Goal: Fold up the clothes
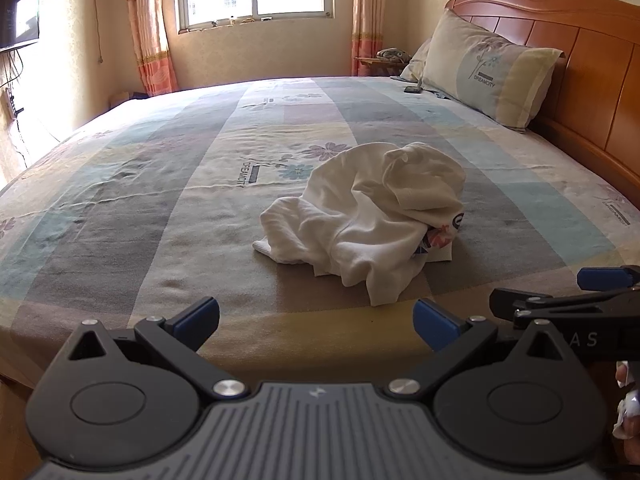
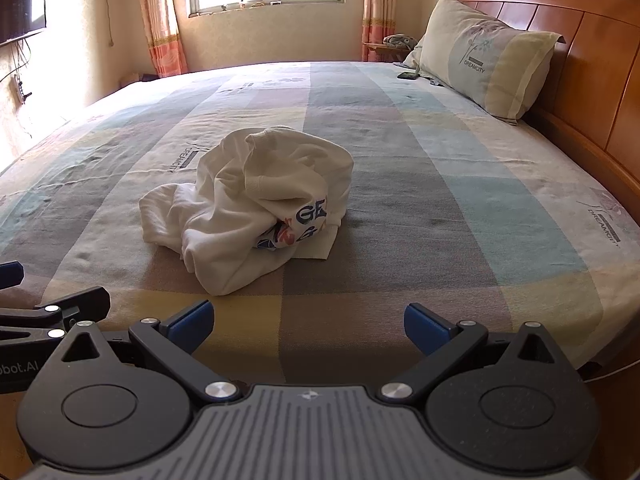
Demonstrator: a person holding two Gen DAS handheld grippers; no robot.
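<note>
Left wrist view: the left tongs (image 1: pixel 316 320) are spread wide over the near edge of the bed (image 1: pixel 120 200), blue pads apart, gripping nothing. Just ahead and slightly right of them sits the white garment (image 1: pixel 360 220), crumpled in a heap, untouched. Off to their right, the right tongs (image 1: pixel 600 280) poke into view. Right wrist view: the right tongs (image 2: pixel 308 322) are wide open and empty too, the garment (image 2: pixel 248 200) ahead and a little left, printed lettering showing. Further out on the right, a pillow (image 2: pixel 480 64) leans against the wooden headboard (image 2: pixel 580 40).
</note>
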